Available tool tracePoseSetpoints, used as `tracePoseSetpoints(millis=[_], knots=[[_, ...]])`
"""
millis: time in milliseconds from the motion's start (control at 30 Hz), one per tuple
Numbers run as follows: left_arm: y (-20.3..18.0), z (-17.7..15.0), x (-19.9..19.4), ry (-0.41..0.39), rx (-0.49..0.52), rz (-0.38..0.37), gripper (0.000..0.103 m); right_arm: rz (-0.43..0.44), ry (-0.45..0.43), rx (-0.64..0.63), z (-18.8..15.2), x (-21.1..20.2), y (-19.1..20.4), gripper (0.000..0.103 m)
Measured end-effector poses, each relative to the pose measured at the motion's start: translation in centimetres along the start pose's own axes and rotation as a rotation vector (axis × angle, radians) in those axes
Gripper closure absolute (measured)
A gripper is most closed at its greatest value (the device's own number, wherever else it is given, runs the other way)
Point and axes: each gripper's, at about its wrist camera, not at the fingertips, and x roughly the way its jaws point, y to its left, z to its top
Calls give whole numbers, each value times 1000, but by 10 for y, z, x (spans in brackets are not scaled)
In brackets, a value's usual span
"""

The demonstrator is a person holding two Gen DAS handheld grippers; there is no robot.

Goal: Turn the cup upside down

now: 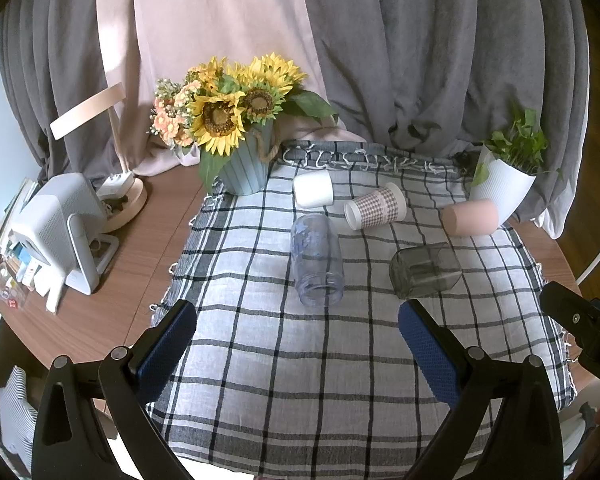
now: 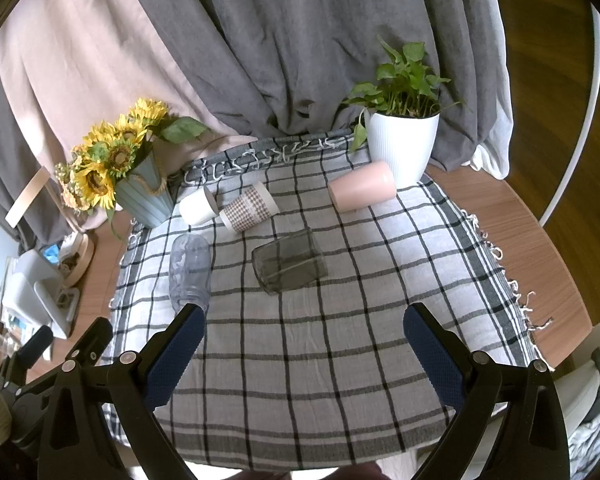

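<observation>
Several cups lie on their sides on a checked cloth (image 1: 260, 360): a clear bluish cup (image 1: 316, 264), a smoky grey square cup (image 1: 424, 270), a white cup (image 1: 313, 189), a houndstooth paper cup (image 1: 375, 206) and a pink cup (image 1: 470, 218). In the right wrist view the clear cup (image 2: 190, 270), grey cup (image 2: 290, 266), white cup (image 2: 198, 205), houndstooth cup (image 2: 249, 207) and pink cup (image 2: 362, 191) show too. My left gripper (image 1: 298, 320) is open and empty, near the clear cup's mouth. My right gripper (image 2: 304, 322) is open and empty, just short of the grey cup.
A sunflower pot (image 1: 244, 168) stands at the cloth's back left and a white plant pot (image 1: 500, 188) at the back right. A white device (image 1: 60, 232) and a lamp base (image 1: 128, 200) sit on the wooden table (image 1: 140, 260) at left. Curtains hang behind.
</observation>
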Motion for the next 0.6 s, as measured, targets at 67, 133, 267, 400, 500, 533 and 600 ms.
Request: tracePoseSetpoints(millis=[67, 133, 267, 400, 500, 533, 600], knots=[[0, 0, 2, 4, 2, 2, 0, 0, 0, 1, 0, 0, 0, 3], [0, 1, 5, 11, 3, 3, 0, -1, 3, 1, 0, 1, 0, 3], [-5, 2, 13, 32, 14, 15, 0, -2, 12, 1, 0, 5, 0, 3], [-10, 8, 28, 64, 42, 25, 0, -9, 31, 6, 5, 16, -1, 3], [-13, 16, 40, 88, 73, 11, 0, -19, 46, 28, 10, 25, -2, 3], [-14, 20, 45, 98, 84, -4, 0, -22, 50, 39, 12, 28, -3, 3], [-15, 29, 55, 117, 108, -28, 0, -25, 61, 73, 15, 35, -5, 3]])
